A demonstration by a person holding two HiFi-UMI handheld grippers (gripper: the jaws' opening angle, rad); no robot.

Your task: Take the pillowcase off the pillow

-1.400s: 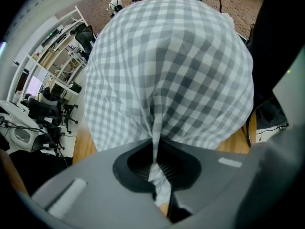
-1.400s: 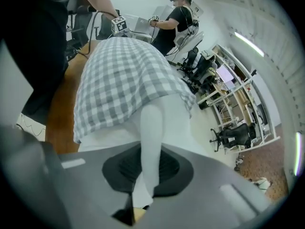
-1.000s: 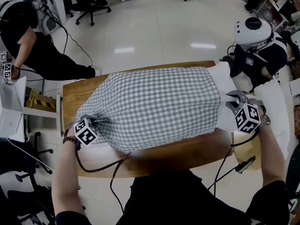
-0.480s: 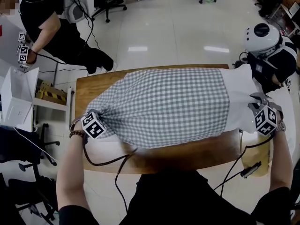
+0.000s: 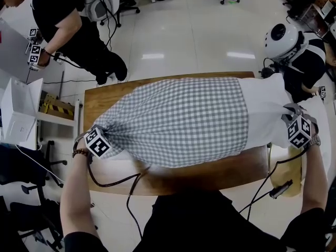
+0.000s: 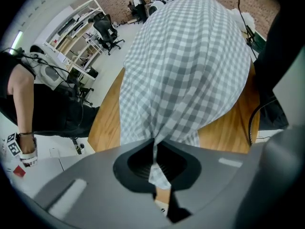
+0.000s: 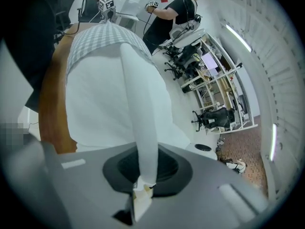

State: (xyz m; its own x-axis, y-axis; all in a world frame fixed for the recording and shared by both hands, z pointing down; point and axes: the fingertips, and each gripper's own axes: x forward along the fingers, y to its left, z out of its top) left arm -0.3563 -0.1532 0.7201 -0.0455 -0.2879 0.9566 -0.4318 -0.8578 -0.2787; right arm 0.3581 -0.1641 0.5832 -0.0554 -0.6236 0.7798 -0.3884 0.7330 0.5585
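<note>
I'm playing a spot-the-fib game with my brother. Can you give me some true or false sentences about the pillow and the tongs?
1. The left tongs are pinching a corner of the checked pillowcase. True.
2. The right tongs are open and hold nothing. False: they are shut on a fold of the white pillow.
3. The checked pillowcase covers the whole pillow. False: the pillow's white end sticks out bare on the side of the right tongs.
4. The pillow lies on a wooden table. True.
</note>
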